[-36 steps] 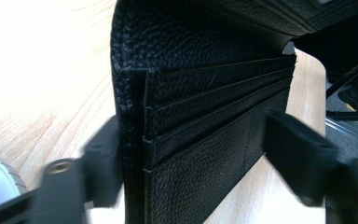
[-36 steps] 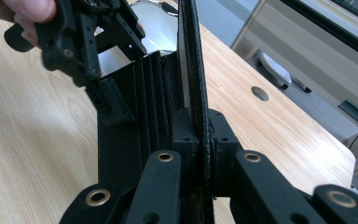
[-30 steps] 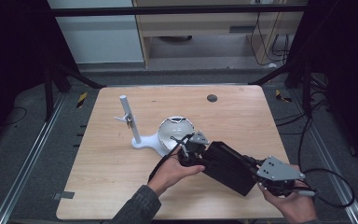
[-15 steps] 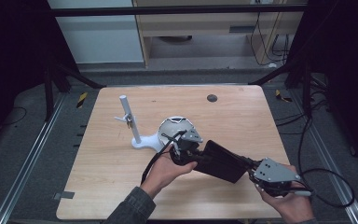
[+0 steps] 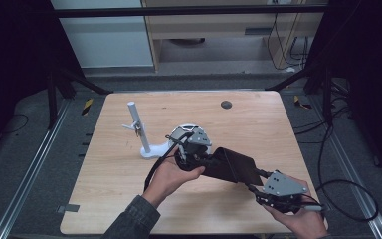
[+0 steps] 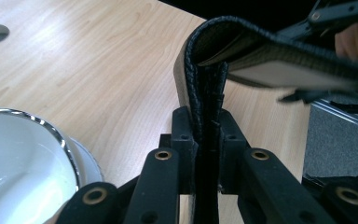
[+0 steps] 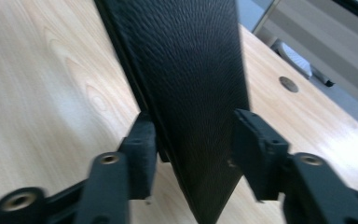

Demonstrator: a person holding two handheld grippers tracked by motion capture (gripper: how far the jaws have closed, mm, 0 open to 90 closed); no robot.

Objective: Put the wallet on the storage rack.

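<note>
1. Since the earlier frame the left gripper has risen, lifting its end of the black leather pouch; the right gripper has just been opening.
2. Left gripper pinches the pouch's stitched edge tight.
3. Right gripper's jaws stand apart with the pouch between them, pads not pressing.
4. The pouch sits lower centre of the high view, above the table; its long axis runs from upper left to lower right.
</note>
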